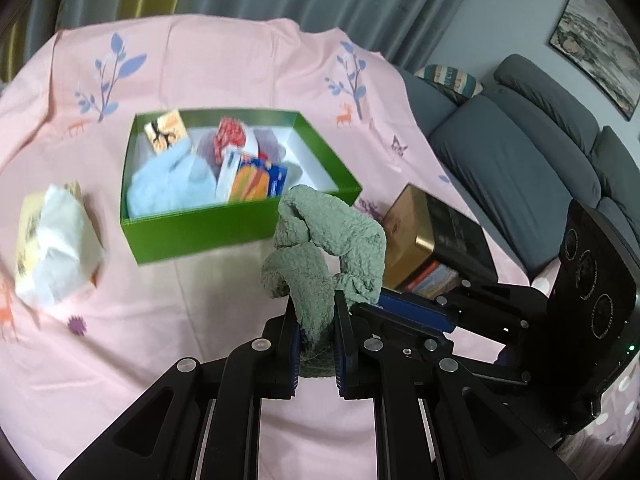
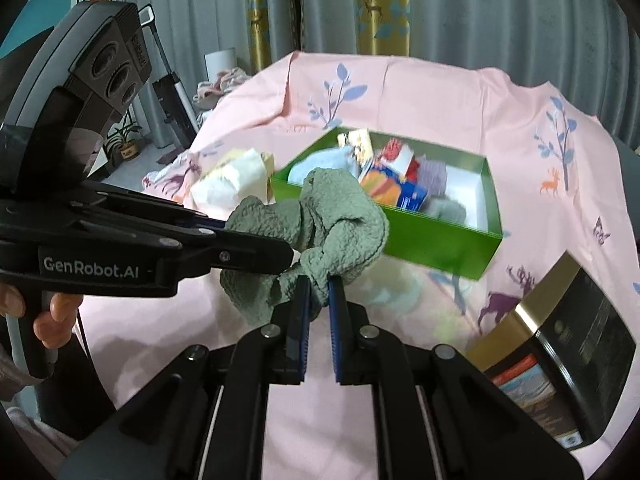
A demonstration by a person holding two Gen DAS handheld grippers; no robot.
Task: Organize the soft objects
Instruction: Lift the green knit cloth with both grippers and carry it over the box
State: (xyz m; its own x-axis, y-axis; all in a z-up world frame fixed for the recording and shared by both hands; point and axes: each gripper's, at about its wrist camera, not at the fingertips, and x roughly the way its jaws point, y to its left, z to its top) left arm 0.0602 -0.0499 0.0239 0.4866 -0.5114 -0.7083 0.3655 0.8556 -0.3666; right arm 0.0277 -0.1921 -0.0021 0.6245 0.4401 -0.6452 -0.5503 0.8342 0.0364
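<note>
Gripping green cloth (image 1: 320, 236), both grippers

Stuff inside the green box (image 1: 200, 228) is smeared with blur, can't read any packet labels. The green towel (image 1: 320, 248) hides the box's near corner, and the gold tin (image 2: 560, 320) runs off the right wrist view's edge.

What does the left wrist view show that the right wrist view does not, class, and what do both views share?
Only the left wrist view shows the grey sofa and a framed picture. Only the right wrist view shows the person's hand and a potted plant. Both show the green cloth, pinched by the left claw and right claw, the green box and the tissue pack.
</note>
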